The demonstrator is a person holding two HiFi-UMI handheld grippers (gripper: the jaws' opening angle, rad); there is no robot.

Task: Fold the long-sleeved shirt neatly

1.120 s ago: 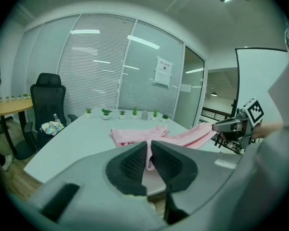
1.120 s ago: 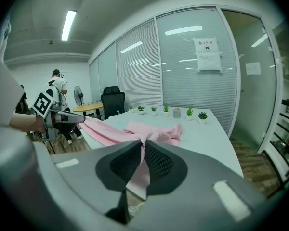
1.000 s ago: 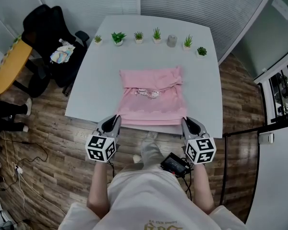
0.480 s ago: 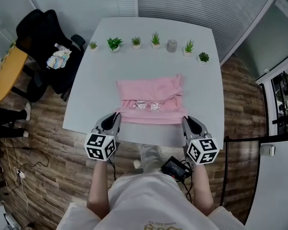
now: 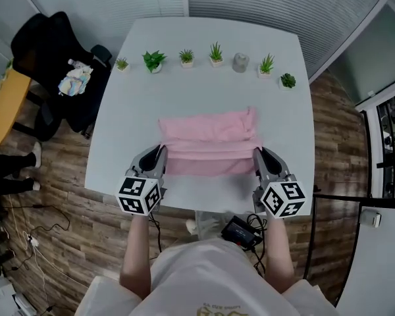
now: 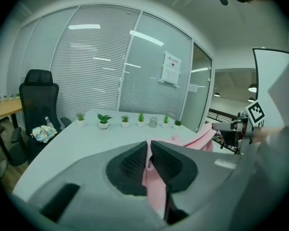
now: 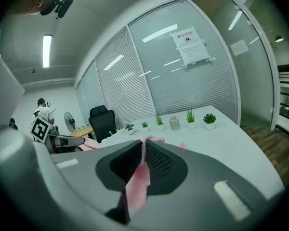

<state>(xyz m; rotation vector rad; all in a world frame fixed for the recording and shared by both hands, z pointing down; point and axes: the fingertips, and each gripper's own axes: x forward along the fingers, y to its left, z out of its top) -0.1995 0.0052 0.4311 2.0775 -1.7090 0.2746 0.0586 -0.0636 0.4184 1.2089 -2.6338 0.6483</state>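
**Q:** Where is the long-sleeved shirt [image 5: 207, 129] lying?

**A:** The pink garment is lying as a wide folded band on the white table [image 5: 204, 87], somewhat nearer the near edge than the far edge. An upper layer is overlapping a lower one, and a strip of the lower one is showing along the near side. Sleeves and collar are not showing as separate parts, being hidden inside the folds. A small bump of cloth is standing up at the band's far right corner.

**Q:** How are the two grippers standing?

**A:** The left gripper [image 5: 159, 152] is pinching the upper layer at its near left corner. In the left gripper view its jaws are pressing together on thin pink fabric, which is hanging down between the pads. The right gripper [image 5: 258, 153] is doing the same at the near right corner, its jaws also closed on pink cloth.

**Q:** What is hard to make out?

**A:** The marker cubes [image 5: 139, 195] are covering the person's hands, so only the forearms [image 5: 137, 255] are showing. Six potted plants [image 5: 154, 60] are standing along the far edge. A grey object [image 5: 240, 62] among them is appearing too small to identify.
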